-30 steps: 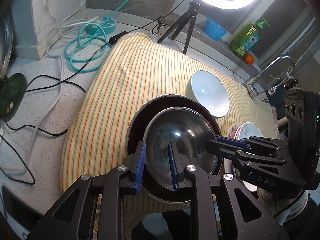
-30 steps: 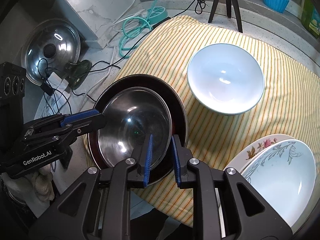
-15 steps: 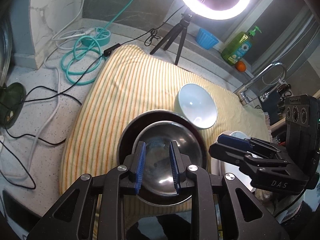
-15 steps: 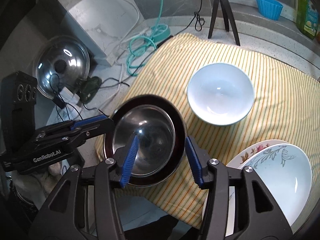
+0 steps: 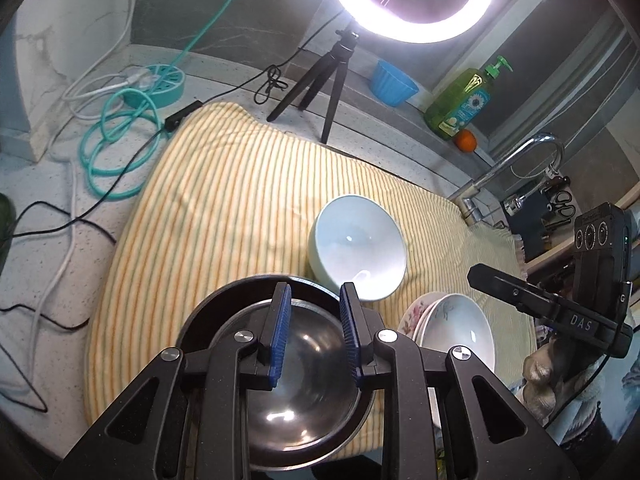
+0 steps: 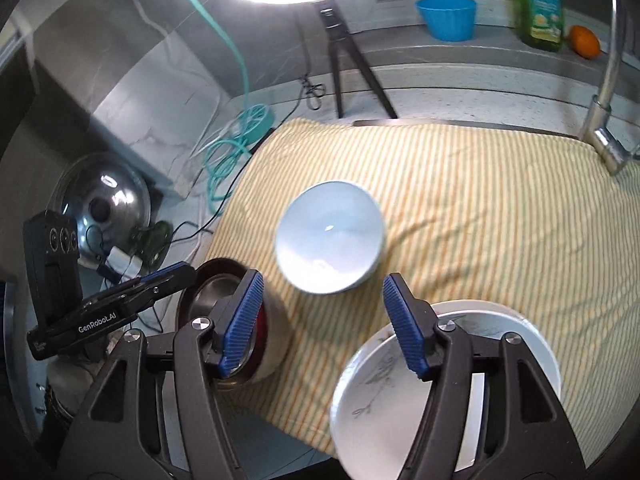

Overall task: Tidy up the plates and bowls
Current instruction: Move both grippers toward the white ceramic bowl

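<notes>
Striped towel (image 6: 480,208) unchanged; right tongs (image 6: 320,320) opening, empty.

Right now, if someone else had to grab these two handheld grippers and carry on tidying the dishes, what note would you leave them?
Left gripper: jaws nearly closed with a narrow gap, nothing between them, above the steel bowl.
Right gripper: jaws opening, nothing between them.
Things: the steel bowl sits inside the dark bowl at the near edge of the striped cloth. The pale blue bowl stands alone mid-cloth. The patterned bowl rests on a flowered plate at the right.
Done: steel bowl nested.
Left: probably stack the pale blue bowl and the remaining dishes.
</notes>
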A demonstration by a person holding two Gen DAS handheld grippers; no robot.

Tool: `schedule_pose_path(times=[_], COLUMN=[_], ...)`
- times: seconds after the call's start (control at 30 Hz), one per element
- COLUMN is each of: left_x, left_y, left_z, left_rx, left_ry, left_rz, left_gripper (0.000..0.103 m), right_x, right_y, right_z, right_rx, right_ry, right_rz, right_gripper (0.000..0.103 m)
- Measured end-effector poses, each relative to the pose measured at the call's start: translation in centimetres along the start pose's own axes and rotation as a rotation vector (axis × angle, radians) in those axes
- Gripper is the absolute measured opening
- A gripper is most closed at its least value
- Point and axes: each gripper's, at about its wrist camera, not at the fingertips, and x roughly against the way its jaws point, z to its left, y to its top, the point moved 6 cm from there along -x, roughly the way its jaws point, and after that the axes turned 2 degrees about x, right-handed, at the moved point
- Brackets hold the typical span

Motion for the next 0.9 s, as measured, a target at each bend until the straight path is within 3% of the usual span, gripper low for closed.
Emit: schedule_pose_path(times=[0.5, 0.7, 0.77, 0.9], left_x=[-6.0, -7.3, -7.5, -7.8], left_y=[2.2, 2.3, 2.3, 2.3], left_z=[-1.4, -1.6, -1.7, -1.8], left_rx=[0.040, 0.036, 0.031, 0.028], left_ry=[-0.018, -0.005, 0.000, 0.010], left_rz=[0.095, 0.112, 0.113, 0.116], left_gripper=[0.023, 0.023, 0.023, 0.023], right_x=[-4.7, -6.0, -6.4, -7.3], right_y=[1.4, 1.4, 1.3, 1.2], right_z=[-4.3, -4.7, -4.7, -4.8], right_rx=[-0.091, -0.105, -0.102, -0.099], right_ry=[0.032, 0.047, 0.052, 0.049], right_rz=[0.104, 0.144, 0.157, 0.183], right_gripper=[0.064, 0.052, 0.039, 0.037])
